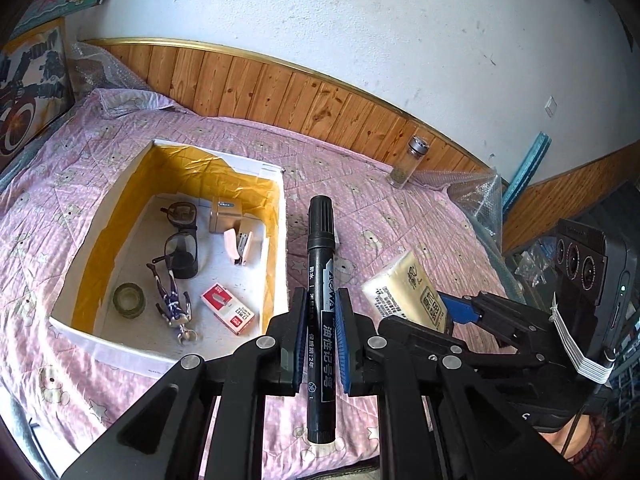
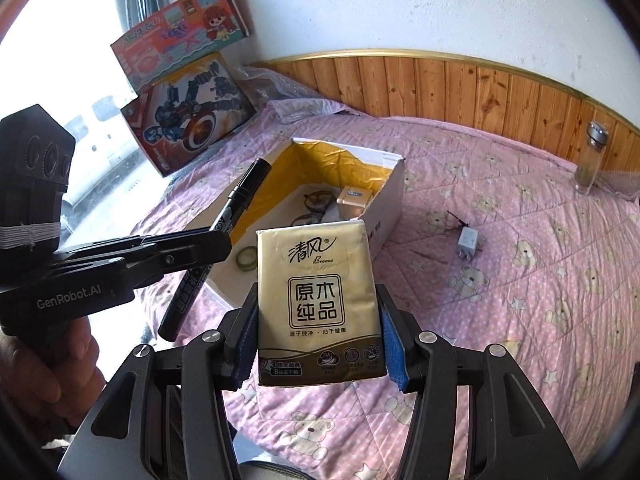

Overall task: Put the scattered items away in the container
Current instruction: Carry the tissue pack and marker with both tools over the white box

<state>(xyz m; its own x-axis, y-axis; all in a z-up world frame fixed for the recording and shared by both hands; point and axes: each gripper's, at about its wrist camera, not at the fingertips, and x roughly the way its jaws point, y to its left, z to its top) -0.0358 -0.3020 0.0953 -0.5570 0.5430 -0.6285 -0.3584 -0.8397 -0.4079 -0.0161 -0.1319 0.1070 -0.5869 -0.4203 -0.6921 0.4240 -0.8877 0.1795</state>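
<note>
Nearest the left wrist camera, the black marker [image 1: 321,304] stands clamped between the jaws of the left gripper [image 1: 319,336], which grip only its middle, so both ends overhang. Held that way it could pivot or slip out before reaching the box [image 1: 276,216], which lies to the left and slightly farther away on the bed [image 1: 400,216].

The right gripper [image 2: 318,340] has its jaws closed on the tissue pack [image 2: 316,300], a soft packet that could squash and slide free.

With both grippers close together near the box's near-right corner, they could knock each other if they move in at once. A drop from height might also land on the glasses [image 1: 182,240] already inside. The white charger [image 2: 467,242] is still out on the bed to the right, easy to overlook.
</note>
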